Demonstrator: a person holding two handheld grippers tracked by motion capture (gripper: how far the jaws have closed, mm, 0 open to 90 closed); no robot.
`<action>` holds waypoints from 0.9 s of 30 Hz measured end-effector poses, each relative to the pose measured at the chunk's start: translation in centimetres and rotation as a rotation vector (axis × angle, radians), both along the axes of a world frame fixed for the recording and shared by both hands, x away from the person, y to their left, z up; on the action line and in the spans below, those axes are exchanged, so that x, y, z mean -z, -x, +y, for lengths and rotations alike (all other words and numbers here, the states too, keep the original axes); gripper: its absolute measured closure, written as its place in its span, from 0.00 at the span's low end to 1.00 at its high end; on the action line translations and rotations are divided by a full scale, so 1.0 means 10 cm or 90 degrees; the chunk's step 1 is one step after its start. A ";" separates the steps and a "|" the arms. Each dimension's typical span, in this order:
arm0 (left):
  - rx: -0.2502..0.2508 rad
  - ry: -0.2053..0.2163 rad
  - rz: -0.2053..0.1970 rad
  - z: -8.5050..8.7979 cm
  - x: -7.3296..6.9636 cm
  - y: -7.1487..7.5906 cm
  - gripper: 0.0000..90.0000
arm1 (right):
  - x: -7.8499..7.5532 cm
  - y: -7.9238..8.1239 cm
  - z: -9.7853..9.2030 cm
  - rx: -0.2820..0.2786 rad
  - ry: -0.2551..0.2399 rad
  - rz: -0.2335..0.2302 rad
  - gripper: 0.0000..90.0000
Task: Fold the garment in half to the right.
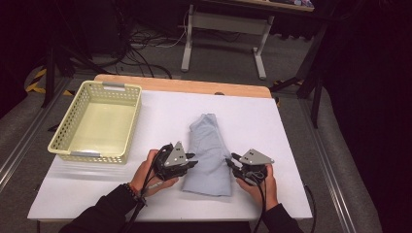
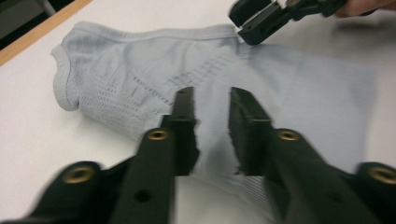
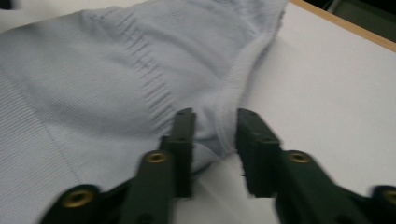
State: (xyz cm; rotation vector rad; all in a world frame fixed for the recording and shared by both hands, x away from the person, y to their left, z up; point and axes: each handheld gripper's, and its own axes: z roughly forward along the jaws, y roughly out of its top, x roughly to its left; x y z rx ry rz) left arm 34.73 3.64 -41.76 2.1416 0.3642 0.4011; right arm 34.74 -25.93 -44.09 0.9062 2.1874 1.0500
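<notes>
Both tools are standing released: left tool (image 1: pixel 193 160) and right tool (image 1: pixel 230 161) are flanking the folded blue garment (image 1: pixel 210 155) (edges between the jaws, unpinched) on the tabletop (image 1: pixel 272 145).

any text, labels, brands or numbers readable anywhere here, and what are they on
None can be read.
The folded light blue garment shows only knit ribbing, no tag or print.
The yellow basket has grey plates on its rims, too small to tell whether they carry writing.
The left gripper and right gripper show bare grey plates and black jaws, unmarked.
</notes>
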 end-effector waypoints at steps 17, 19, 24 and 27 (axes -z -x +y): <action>0.035 -0.096 0.086 -0.03 0.42 0.26 0.67 | 0.18 -0.35 -0.05 -0.015 -0.064 0.169 0.56; 0.040 -0.090 0.101 -0.04 0.43 0.23 0.75 | 0.17 -0.39 -0.06 -0.020 -0.071 0.174 0.65; 0.033 -0.101 0.081 -0.09 0.42 0.24 0.83 | 0.16 -0.44 -0.02 -0.035 -0.047 0.148 0.77; 0.029 -0.100 0.084 -0.09 0.42 0.24 0.82 | 0.15 -0.47 0.03 -0.036 -0.030 0.129 0.78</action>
